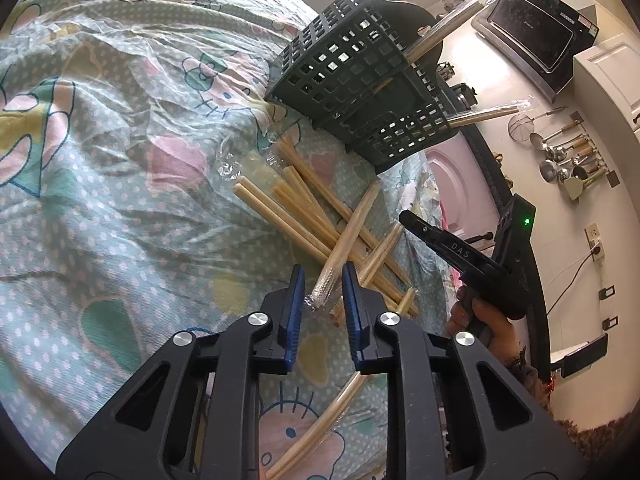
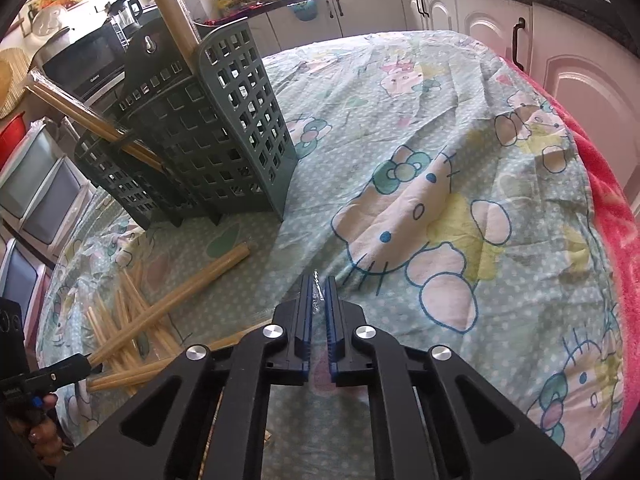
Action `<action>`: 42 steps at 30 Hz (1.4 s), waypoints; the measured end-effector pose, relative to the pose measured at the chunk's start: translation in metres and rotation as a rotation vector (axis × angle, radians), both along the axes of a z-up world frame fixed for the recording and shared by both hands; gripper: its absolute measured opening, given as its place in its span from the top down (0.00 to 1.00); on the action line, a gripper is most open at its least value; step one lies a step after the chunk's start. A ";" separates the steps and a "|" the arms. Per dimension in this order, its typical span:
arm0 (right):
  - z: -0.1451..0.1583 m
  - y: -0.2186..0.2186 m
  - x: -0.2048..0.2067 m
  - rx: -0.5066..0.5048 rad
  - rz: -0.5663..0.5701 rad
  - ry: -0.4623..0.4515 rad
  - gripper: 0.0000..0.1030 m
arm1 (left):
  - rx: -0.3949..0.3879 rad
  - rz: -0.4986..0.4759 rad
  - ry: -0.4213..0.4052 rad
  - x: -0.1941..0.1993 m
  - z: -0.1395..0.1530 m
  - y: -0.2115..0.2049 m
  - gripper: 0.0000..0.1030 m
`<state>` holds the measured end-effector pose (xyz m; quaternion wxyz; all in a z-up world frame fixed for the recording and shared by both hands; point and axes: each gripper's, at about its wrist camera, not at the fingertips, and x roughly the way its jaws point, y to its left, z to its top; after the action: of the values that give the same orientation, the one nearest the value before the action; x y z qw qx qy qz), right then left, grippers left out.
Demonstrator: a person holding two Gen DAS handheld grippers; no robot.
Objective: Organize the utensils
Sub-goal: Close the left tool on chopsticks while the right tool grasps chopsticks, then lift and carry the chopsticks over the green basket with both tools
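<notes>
the left gripper (image 1: pixel 323 276) has its blue ribbed pads around the end of a plastic-wrapped pair of chopsticks (image 1: pixel 347 240), the jaws nearly closed on it; whether the pads already press on the wrapper cannot be told. the right gripper (image 2: pixel 319 286) is clenched, pinching only a crinkled scrap of clear wrapper (image 2: pixel 318 298) between its pads, well apart from the pile.

going from largest to smallest: the tablecloth (image 2: pixel 440 140) is soft, rumpled cotton with a cartoon cat print and white dots, under a thin clear film. the dark green utensil basket (image 2: pixel 224 128) is rigid plastic with square lattice holes and stepped compartments; it stands upright just beyond the pile, with two wrapped pairs already leaning out of it. the loose chopsticks (image 1: pixel 296 208) are pale bamboo, slim and smooth, lying crossed over one another near the table edge.

the likely trouble is slippage: glossy wrap on a round stick gives the pads little bite, so the pair could twist or slide out when lifted. held near one end, it may sag and drag neighbours off the table. the right gripper's hold on the wrapper could tear it.
</notes>
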<state>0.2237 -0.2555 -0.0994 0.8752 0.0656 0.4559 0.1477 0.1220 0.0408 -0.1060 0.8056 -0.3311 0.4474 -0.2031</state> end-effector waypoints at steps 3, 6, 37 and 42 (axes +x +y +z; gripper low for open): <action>0.007 0.001 -0.004 0.009 0.001 -0.024 0.97 | -0.002 0.004 -0.014 0.000 0.004 0.003 0.89; 0.018 0.004 -0.009 0.009 0.013 -0.057 0.97 | 0.000 0.004 -0.029 -0.001 0.010 0.004 0.91; 0.139 0.075 -0.066 0.102 0.280 -0.325 0.98 | 0.067 0.030 -0.305 -0.007 0.115 0.015 0.97; 0.153 0.081 -0.070 0.122 0.308 -0.346 0.98 | 0.075 0.046 -0.340 -0.009 0.133 0.023 0.97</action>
<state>0.1537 -0.1742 0.0540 0.9018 0.0218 0.2940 0.3159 0.1130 0.0638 0.0266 0.8859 -0.2718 0.3042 -0.2209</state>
